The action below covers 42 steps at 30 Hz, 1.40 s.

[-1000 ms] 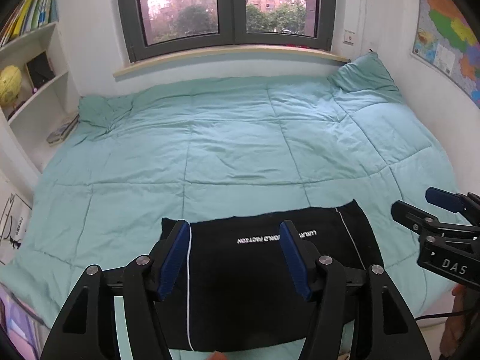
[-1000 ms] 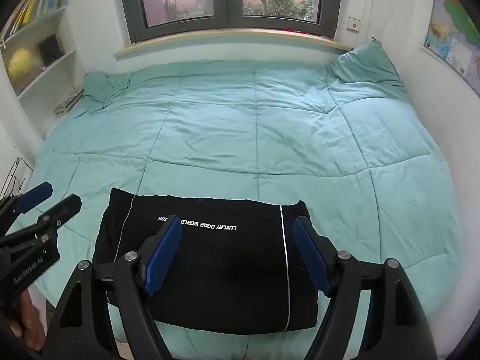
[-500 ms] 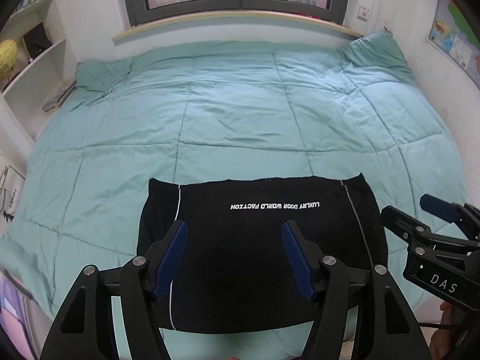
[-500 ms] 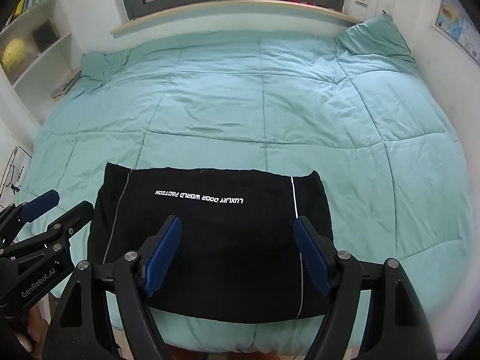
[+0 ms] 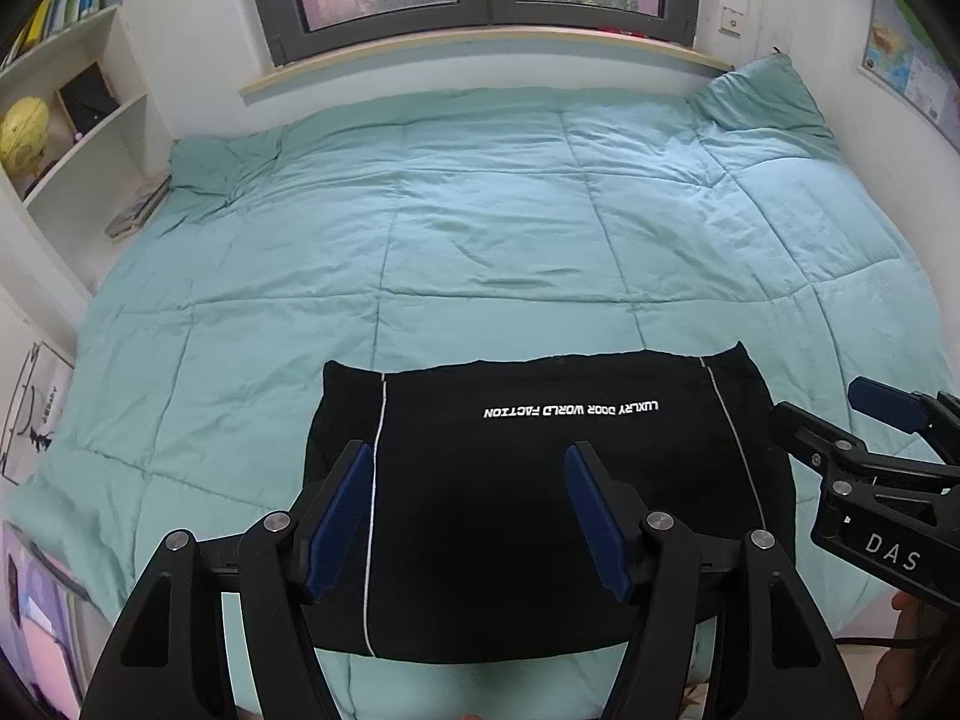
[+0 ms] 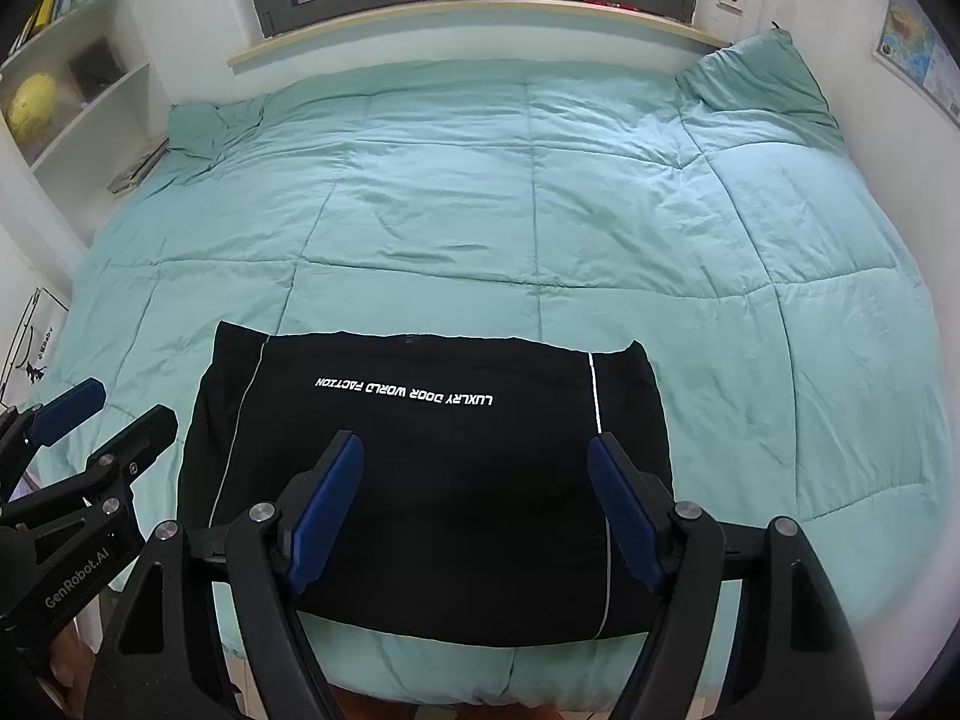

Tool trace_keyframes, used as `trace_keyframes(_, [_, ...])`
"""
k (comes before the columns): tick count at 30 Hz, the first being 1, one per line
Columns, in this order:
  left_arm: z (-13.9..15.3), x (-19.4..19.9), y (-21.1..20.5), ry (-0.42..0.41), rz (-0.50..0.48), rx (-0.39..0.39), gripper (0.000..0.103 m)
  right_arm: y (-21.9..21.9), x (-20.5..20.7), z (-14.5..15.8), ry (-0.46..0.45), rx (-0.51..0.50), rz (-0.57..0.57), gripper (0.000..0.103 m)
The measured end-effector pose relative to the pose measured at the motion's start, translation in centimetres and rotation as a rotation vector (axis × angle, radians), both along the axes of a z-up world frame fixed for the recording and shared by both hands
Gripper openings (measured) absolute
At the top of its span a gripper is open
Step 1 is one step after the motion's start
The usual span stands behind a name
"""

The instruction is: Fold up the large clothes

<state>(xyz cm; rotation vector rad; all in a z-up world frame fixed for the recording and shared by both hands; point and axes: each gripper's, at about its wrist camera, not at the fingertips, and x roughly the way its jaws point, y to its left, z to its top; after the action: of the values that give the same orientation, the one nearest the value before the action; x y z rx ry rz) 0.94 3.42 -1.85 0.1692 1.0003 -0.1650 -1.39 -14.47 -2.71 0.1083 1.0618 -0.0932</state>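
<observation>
A black garment [image 5: 540, 498] with white side stripes and white lettering lies folded into a flat rectangle at the near edge of the bed; it also shows in the right wrist view [image 6: 432, 468]. My left gripper [image 5: 471, 516] is open and empty, held above the garment's left half. My right gripper [image 6: 474, 510] is open and empty above its right half. Each gripper shows at the side of the other's view: the right one [image 5: 840, 426], the left one [image 6: 114, 414].
A teal quilt [image 5: 510, 240] covers the whole bed, with a bunched pillow corner [image 5: 762, 96] at the far right. A window sill [image 5: 480, 54] runs behind. White shelves [image 5: 78, 120] stand at the left, a wall map [image 5: 912, 78] at the right.
Both grippers have lifted and pulled back from the garment, so more of it shows in both views. The garment has not moved and both grippers stay open.
</observation>
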Motion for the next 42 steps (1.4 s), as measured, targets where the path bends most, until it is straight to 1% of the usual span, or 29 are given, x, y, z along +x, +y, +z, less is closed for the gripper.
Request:
trace_keyframes(14, [-1.0, -0.2, -0.4, 0.023, -0.029, 0.007, 0.070, -0.1, -0.6, -0.7, 0.026, -0.002, 0.002, 0.079])
trace_keyframes(17, [-1.2, -0.2, -0.5, 0.033, -0.027, 0.025, 0.070, -0.2, -0.6, -0.7, 0.029, 0.001, 0.003, 0.079])
trace_keyframes(22, [-1.2, -0.2, -0.4, 0.023, -0.028, 0.053, 0.071, 0.0, -0.6, -0.9, 0.036, 0.000, 0.009, 0.079])
trace_keyframes(42, [-1.6, 0.2, -0.6, 0.035, -0.050, 0.067, 0.071, 0.3, -0.5, -1.7, 0.064, 0.010, 0.005, 0.079])
